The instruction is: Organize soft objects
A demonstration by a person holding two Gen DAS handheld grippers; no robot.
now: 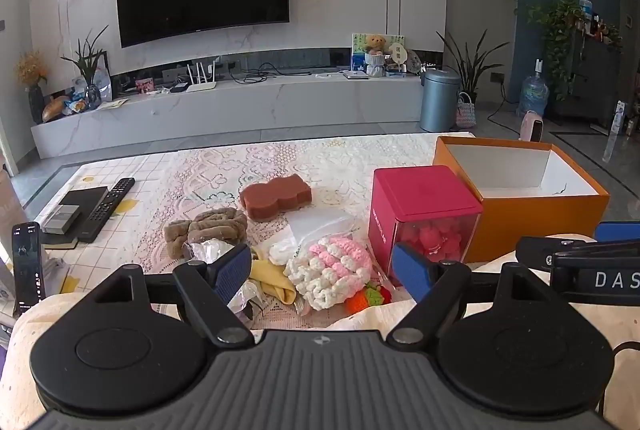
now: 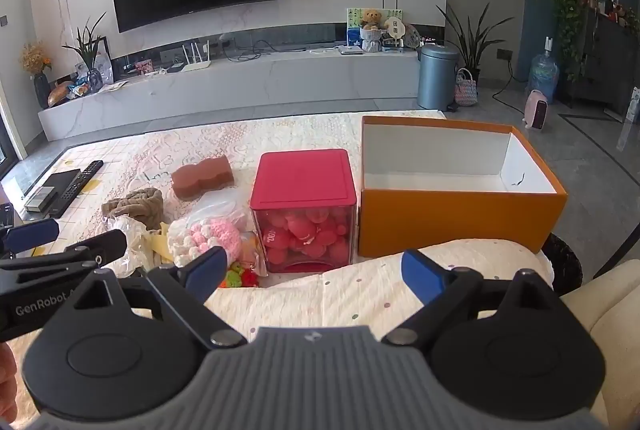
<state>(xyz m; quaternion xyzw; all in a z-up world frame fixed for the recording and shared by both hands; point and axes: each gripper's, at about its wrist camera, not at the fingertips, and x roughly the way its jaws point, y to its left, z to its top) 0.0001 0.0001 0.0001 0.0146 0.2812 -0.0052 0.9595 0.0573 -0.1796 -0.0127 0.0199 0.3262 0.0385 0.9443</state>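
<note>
Clutter of soft things sits on the lace-covered desk (image 1: 208, 166). From the left wrist view, the left gripper (image 1: 322, 272) hangs released, jaws wide, nothing between its blue pads, just short of a pink-and-white crocheted piece (image 1: 332, 270) at 12 o'clock from it. A yellow cloth (image 1: 274, 276) lies at 10 o'clock of that piece, touching it, and a small orange-and-green knit (image 1: 366, 298) peeps out at its 5 o'clock. A brown towel (image 1: 216, 228) is bunched at 11 o'clock from the gripper, with a brown sponge (image 1: 276, 196) beyond it at 12 o'clock. A clear plastic bag (image 1: 316, 226) lies between sponge and crochet. At 1 o'clock stands a red lidded box (image 1: 424, 198) holding pink balls, just beside an open orange box (image 1: 536, 218) with a white, empty-looking inside. In the right wrist view, the right gripper (image 2: 320, 270) is likewise released and empty, over a dotted cream cover (image 2: 360, 294), the red box at its 12 o'clock
</note>
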